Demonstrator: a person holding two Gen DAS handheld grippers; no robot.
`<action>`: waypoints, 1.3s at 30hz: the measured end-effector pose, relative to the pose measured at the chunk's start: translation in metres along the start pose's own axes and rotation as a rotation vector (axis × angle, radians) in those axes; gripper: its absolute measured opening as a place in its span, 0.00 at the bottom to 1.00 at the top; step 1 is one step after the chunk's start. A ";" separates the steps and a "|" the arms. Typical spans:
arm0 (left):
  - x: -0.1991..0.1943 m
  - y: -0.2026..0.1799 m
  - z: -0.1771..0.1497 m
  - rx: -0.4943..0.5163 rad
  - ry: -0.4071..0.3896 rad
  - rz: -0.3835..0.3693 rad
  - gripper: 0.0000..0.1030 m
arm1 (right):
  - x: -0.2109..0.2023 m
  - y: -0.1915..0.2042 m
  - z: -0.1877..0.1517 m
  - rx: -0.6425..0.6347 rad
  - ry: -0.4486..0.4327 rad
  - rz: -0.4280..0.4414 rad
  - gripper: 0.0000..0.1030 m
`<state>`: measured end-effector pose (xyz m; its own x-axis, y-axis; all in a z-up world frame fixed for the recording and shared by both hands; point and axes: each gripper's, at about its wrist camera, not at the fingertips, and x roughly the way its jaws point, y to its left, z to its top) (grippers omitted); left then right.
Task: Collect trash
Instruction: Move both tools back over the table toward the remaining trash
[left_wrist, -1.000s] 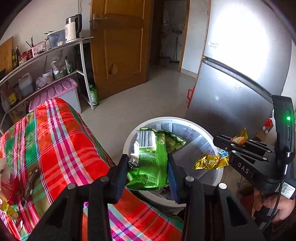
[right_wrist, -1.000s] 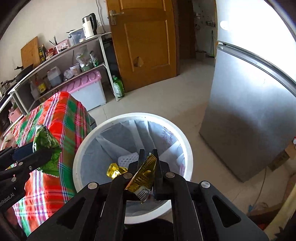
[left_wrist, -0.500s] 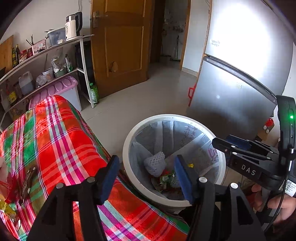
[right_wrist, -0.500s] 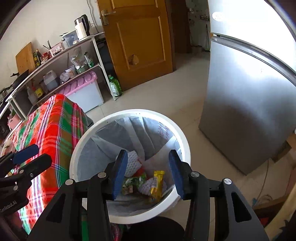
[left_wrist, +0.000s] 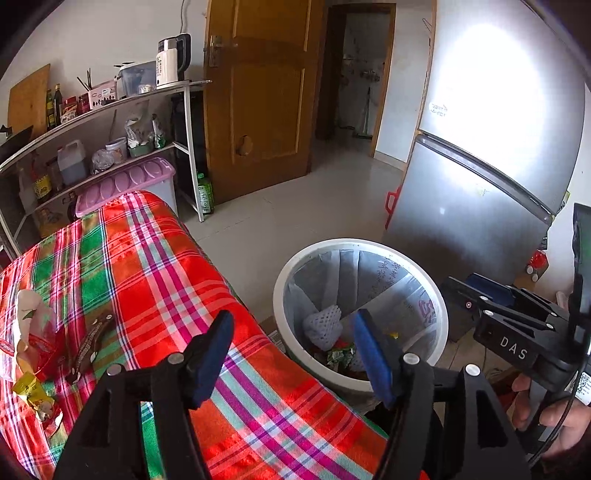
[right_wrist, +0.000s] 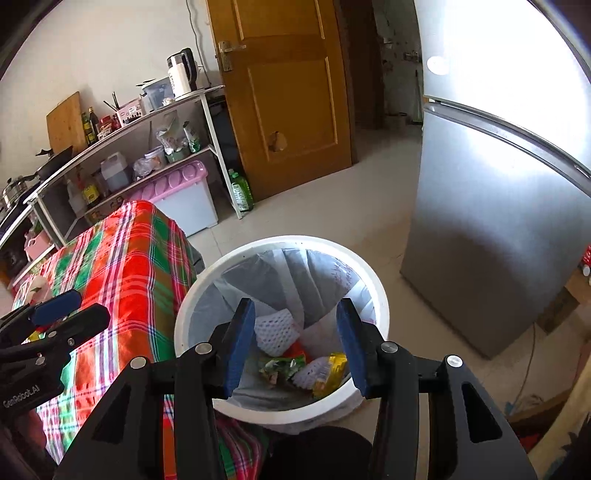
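Two grippers are seen with their blue pads spread and nothing between them: the left gripper (left_wrist: 291, 350), whose jaws have just been opening further, and the right gripper (right_wrist: 295, 347), whose jaws have also been opening within the last moment. Both are poised beside the white trash bin (right_wrist: 236, 258), which is lined with a grey bag and holds what has been dropped so far: a green wrapper (right_wrist: 280, 365), a yellow wrapper (right_wrist: 330, 371) and white foam netting (right_wrist: 275, 332) are visible at its bottom. More trash is left on the plaid tablecloth (left_wrist: 147, 280), well apart from the bin, at the far side of the cloth from it: a dark brown wrapper (left_wrist: 90, 341), a small yellow wrapper (left_wrist: 29, 387) and a pale crumpled bag (left_wrist: 31, 325). From the bin, this litter lies across the cloth, and the left gripper is judged to be the nearer of the two, since it is held over the cloth's edge while the right one is placed squarely above the bin. The brown wrapper's long axis is set slanting, roughly pointing toward the bin, so the jaws would probably need to be brought across its narrow width. The drop is judged complete; a reach back over the cloth is likely called for next.
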<state>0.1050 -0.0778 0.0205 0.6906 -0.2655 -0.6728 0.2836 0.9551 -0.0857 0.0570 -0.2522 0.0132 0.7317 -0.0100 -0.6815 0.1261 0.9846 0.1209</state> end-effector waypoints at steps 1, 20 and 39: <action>-0.004 0.002 -0.001 -0.002 -0.004 0.004 0.67 | -0.003 0.004 -0.001 -0.007 -0.005 0.005 0.46; -0.065 0.069 -0.026 -0.094 -0.095 0.128 0.69 | -0.022 0.081 -0.013 -0.098 -0.043 0.132 0.46; -0.110 0.168 -0.069 -0.243 -0.104 0.315 0.71 | -0.010 0.178 -0.023 -0.247 -0.015 0.318 0.46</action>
<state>0.0310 0.1212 0.0294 0.7858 0.0451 -0.6168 -0.1095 0.9917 -0.0670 0.0570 -0.0726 0.0251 0.7179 0.3016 -0.6274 -0.2721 0.9512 0.1459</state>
